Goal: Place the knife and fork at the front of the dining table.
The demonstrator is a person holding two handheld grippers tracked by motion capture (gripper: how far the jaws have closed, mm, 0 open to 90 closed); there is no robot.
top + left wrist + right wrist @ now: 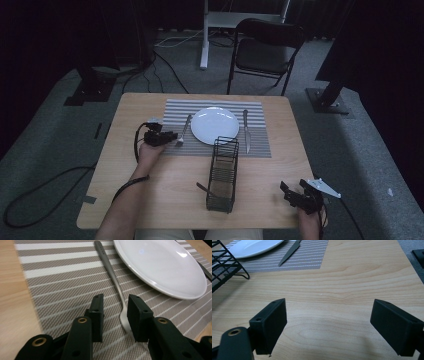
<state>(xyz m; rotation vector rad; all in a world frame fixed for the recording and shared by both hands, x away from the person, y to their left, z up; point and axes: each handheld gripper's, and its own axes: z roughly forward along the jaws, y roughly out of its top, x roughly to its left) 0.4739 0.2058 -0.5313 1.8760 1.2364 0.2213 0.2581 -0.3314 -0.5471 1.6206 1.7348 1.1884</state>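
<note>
- The left gripper (115,315) has its jaws parted around the fork's (113,280) tine end, pads clear of the metal; the grip is released.
- The fork lies flat on the striped placemat (62,285), just beside the white plate (160,267).
- The right gripper (328,327) gapes wide over bare table (362,277), near the wire caddy (222,172).

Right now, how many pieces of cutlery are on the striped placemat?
2: a fork left of the white plate, a knife right of it. A third utensil handle sticks out of the wire basket.
</note>
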